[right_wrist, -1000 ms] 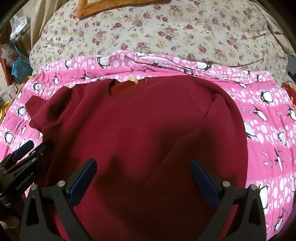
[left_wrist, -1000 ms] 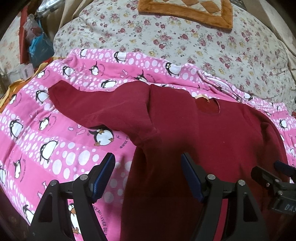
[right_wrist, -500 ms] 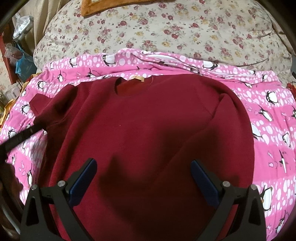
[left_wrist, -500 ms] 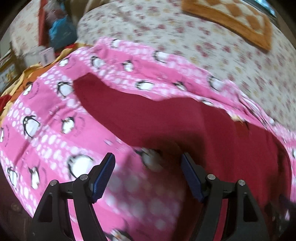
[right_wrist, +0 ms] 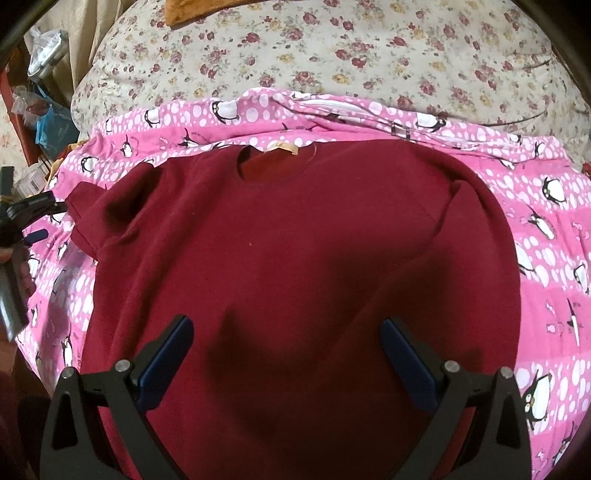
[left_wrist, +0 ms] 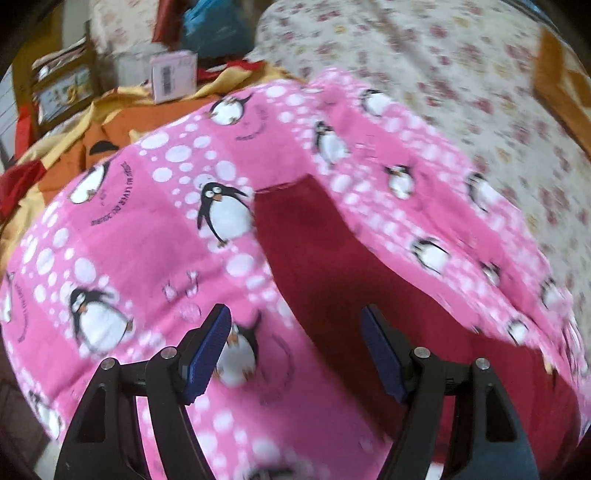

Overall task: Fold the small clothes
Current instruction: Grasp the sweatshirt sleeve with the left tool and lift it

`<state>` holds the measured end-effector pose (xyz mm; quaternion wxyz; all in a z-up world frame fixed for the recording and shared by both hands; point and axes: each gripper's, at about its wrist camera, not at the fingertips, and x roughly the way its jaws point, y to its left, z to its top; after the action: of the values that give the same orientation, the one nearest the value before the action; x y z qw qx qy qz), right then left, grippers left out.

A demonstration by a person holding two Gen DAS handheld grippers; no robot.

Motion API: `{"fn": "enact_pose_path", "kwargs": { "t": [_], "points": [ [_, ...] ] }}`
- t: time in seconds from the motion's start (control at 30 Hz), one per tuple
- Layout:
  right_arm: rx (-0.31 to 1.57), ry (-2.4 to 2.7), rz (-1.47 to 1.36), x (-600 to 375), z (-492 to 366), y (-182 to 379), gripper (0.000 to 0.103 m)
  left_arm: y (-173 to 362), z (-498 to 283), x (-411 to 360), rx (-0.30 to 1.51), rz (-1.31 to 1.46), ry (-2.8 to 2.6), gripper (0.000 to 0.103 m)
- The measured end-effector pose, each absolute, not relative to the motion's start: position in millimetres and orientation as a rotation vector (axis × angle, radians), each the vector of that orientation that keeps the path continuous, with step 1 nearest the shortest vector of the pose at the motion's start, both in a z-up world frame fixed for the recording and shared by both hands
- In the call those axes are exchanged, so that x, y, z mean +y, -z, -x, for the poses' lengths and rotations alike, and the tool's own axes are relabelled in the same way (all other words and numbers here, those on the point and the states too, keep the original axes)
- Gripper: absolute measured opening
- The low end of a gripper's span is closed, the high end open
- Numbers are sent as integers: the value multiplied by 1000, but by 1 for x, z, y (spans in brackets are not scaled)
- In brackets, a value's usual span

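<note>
Across the middle of the right wrist view, a dark red sweater lies spread face up on a pink penguin blanket, its round neckline toward 12 o'clock with a tan label at the collar. One sleeve lies bunched and folded at 9 o'clock; the other shoulder curves down the 3 o'clock side. Beyond the blanket, at 12 o'clock, sits a floral quilt with an orange-edged cloth on it.

The right tool hangs above the lower body of the sweater at 6 o'clock, its blue-padded fingers spread wide apart with nothing between them; whether they touch the fabric cannot be told. At 9 o'clock in this view the left tool shows at the frame edge, near the bunched sleeve.

From the left wrist view, which is blurred, the left tool also stands wide apart and empty. Its fingers straddle the line where the sweater meets the blanket: the left finger over a printed penguin, the right finger over red cloth. The sleeve's cuff points toward 12 o'clock. At 10 o'clock, past the blanket's edge, lie orange and yellow cloth, a small white box and a blue bag.
</note>
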<state>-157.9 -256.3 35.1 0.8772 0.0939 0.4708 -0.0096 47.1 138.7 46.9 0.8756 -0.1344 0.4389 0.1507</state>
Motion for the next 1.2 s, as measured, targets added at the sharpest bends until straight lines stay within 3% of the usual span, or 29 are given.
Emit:
{"fn": "enact_pose_path", "kwargs": {
  "t": [0.33, 0.43, 0.83, 1.03, 1.2],
  "points": [
    [1008, 16, -172, -253, 151, -32, 103, -2, -103, 163, 950, 292, -389, 49],
    [999, 18, -178, -254, 149, -33, 103, -5, -111, 161, 931, 292, -336, 0],
    [980, 3, -247, -263, 150, -33, 103, -77, -84, 221, 779, 357, -401, 0],
    [977, -5, -284, -267, 152, -36, 103, -113, -58, 162, 753, 253, -198, 0],
    [954, 25, -321, -285, 163, -43, 103, -139, -18, 57, 726, 151, 60, 0]
  ]
}}
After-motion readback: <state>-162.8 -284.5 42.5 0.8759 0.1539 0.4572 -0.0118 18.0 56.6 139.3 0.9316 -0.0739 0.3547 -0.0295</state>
